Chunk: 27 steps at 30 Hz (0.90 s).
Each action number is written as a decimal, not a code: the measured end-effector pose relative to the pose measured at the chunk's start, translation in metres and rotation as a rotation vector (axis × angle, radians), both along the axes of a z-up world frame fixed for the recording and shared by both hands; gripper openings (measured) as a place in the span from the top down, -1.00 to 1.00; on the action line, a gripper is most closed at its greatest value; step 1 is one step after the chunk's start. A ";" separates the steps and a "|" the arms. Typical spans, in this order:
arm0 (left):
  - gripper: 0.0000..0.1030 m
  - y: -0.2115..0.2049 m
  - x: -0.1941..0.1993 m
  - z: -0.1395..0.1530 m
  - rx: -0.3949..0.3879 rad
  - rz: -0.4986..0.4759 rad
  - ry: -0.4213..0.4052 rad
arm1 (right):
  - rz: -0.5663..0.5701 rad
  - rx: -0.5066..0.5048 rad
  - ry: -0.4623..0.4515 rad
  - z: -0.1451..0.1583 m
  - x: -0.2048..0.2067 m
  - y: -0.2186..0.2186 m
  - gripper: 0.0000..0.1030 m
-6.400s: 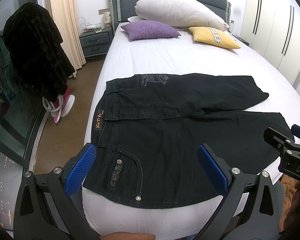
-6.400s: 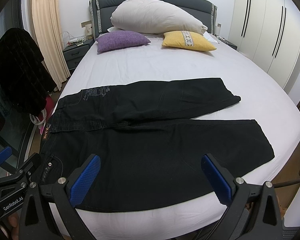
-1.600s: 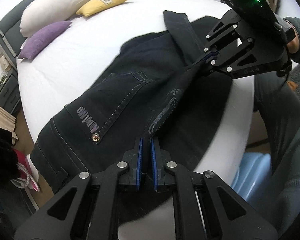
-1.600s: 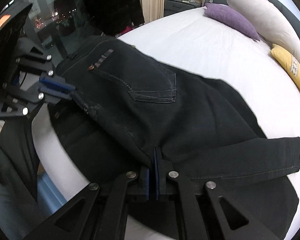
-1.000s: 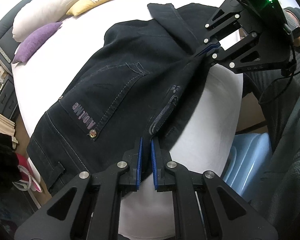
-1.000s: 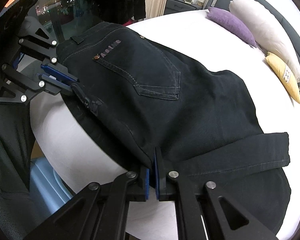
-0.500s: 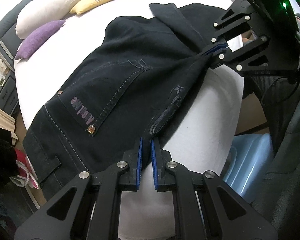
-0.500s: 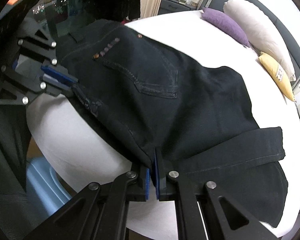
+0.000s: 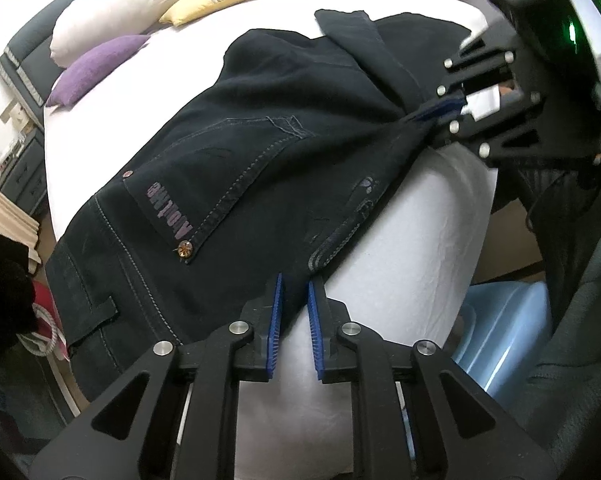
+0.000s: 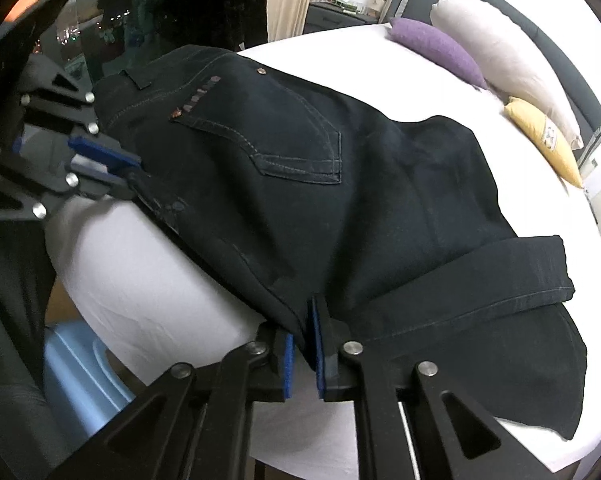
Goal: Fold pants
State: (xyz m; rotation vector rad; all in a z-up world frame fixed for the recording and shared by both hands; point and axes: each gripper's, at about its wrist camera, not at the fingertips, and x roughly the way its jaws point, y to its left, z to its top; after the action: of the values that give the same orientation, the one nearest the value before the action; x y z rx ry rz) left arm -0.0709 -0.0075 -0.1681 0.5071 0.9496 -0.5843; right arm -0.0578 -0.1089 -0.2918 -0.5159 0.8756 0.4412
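Note:
The black pants (image 9: 260, 152) lie folded lengthwise on the white bed (image 9: 420, 232), one leg over the other, back pocket up; they also show in the right wrist view (image 10: 340, 200). My left gripper (image 9: 293, 300) has its jaws slightly apart at the waistband's near edge, with the fabric just beyond the fingertips. My right gripper (image 10: 302, 328) has its jaws slightly parted too, with the folded leg edge still lying between the pads. Each gripper shows in the other view, the right one (image 9: 444, 110) and the left one (image 10: 108, 164).
A purple pillow (image 9: 96, 68), a white pillow (image 9: 140, 8) and a yellow pillow (image 9: 212, 0) lie at the headboard. A light blue tub (image 9: 500, 332) stands on the floor by the bed edge. A nightstand (image 9: 20, 176) and a dark coat stand on the left.
Both grippers have opened slightly and let go of the pants' near edge. The pants now rest on the bed.

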 end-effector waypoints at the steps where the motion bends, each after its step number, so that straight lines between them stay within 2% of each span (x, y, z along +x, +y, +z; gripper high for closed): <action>1: 0.64 0.001 0.001 0.004 0.000 0.011 0.011 | -0.007 -0.003 -0.013 0.001 -0.002 -0.001 0.71; 2: 0.53 0.003 0.002 0.009 0.003 0.024 0.023 | -0.012 0.003 -0.013 0.003 -0.003 -0.002 0.65; 4: 0.15 0.009 0.000 0.023 0.002 0.040 0.034 | -0.019 0.059 0.024 0.013 -0.005 -0.010 0.38; 5: -0.31 0.014 -0.003 0.034 -0.005 0.048 0.027 | -0.017 0.096 0.040 0.019 -0.007 -0.016 0.09; 6: -0.44 0.017 -0.006 0.042 -0.012 0.054 0.008 | -0.022 0.118 0.037 0.025 -0.009 -0.022 0.02; 10: -0.44 0.020 0.001 0.074 -0.109 0.081 -0.010 | -0.056 0.254 0.024 0.055 -0.009 -0.043 0.02; 12: -0.44 0.010 0.019 0.077 -0.164 0.108 -0.002 | -0.076 0.350 0.051 0.061 0.004 -0.047 0.07; 14: -0.42 -0.003 0.038 0.072 -0.203 0.122 -0.003 | -0.086 0.453 0.092 0.057 0.026 -0.044 0.21; 15: -0.33 -0.009 0.049 0.065 -0.230 0.137 0.013 | -0.091 0.487 0.113 0.054 0.034 -0.043 0.26; 17: -0.18 -0.017 0.071 0.049 -0.255 0.185 0.063 | -0.145 0.561 0.174 0.038 0.057 -0.041 0.26; 18: -0.13 -0.021 0.085 0.032 -0.235 0.218 0.097 | -0.175 0.586 0.215 0.027 0.068 -0.042 0.26; 19: -0.11 -0.024 0.091 0.019 -0.208 0.236 0.117 | -0.236 0.566 0.252 0.010 0.081 -0.045 0.30; 20: -0.01 -0.025 0.098 0.003 -0.178 0.264 0.144 | -0.276 0.534 0.252 0.002 0.085 -0.048 0.60; 21: -0.01 -0.021 0.101 -0.010 -0.168 0.287 0.162 | -0.323 0.515 0.240 -0.007 0.087 -0.058 1.00; 23: -0.02 -0.014 0.098 -0.009 -0.199 0.297 0.153 | -0.369 0.562 0.241 -0.006 0.085 -0.078 1.00; 26: 0.01 -0.013 0.098 0.006 -0.179 0.328 0.141 | -0.435 0.560 0.191 0.005 0.074 -0.108 1.00; 27: 0.01 -0.015 0.098 0.016 -0.195 0.320 0.130 | -0.440 0.573 0.186 0.008 0.073 -0.114 0.93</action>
State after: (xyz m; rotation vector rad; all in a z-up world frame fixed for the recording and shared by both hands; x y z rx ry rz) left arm 0.0273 -0.0227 -0.1522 0.1390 1.0589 -0.4172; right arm 0.0149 -0.2232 -0.2837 0.2481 0.9599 0.3157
